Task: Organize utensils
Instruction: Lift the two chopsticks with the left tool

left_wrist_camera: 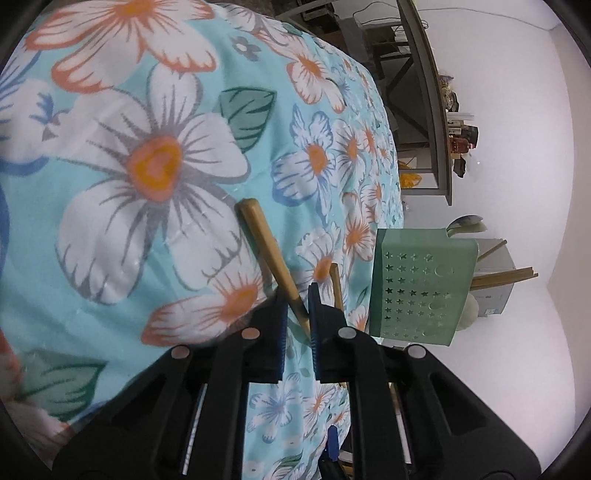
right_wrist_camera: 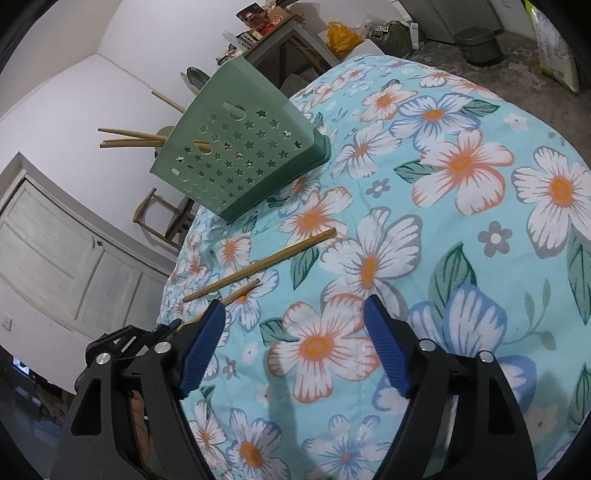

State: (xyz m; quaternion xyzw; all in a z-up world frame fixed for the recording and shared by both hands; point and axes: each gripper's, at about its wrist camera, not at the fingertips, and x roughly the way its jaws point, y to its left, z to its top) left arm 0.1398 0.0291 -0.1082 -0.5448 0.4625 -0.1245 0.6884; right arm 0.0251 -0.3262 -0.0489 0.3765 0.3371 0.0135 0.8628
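Pinching a chopstick [left_wrist_camera: 273,258] between its blue pads [left_wrist_camera: 280,325], the left hand-held gripper [left_wrist_camera: 297,325] sits low over the floral cloth [left_wrist_camera: 110,229] that covers the worktop. The stick runs up and away from the pads, its thick rounded end lying over a white flower. A second chopstick [left_wrist_camera: 336,284] shows just beside the right-hand pad, running up toward the caddy [left_wrist_camera: 417,284]; from this view I cannot tell whether it touches the gripper.

The right hand-held gripper [right_wrist_camera: 295,350] hangs over the cloth [right_wrist_camera: 461,229] with its fingers [right_wrist_camera: 384,350] spread wide, nothing between them but a printed orange-centred flower. Ahead of it and to the left two chopsticks lie on the cloth: the longer chopstick [right_wrist_camera: 260,264] slants from lower left to upper right, and the shorter-looking chopstick [right_wrist_camera: 240,291] sits just below it, its near end hidden behind the left finger.

Beyond them the green caddy [right_wrist_camera: 236,147], punched with stars and moons, stands near the far edge of the worktop. Several wooden sticks [right_wrist_camera: 129,136] poke out of its top, along with a spoon [right_wrist_camera: 195,75] at the back. Behind it are a white wall, a chair [right_wrist_camera: 155,218] and a cluttered shelf [right_wrist_camera: 266,29].
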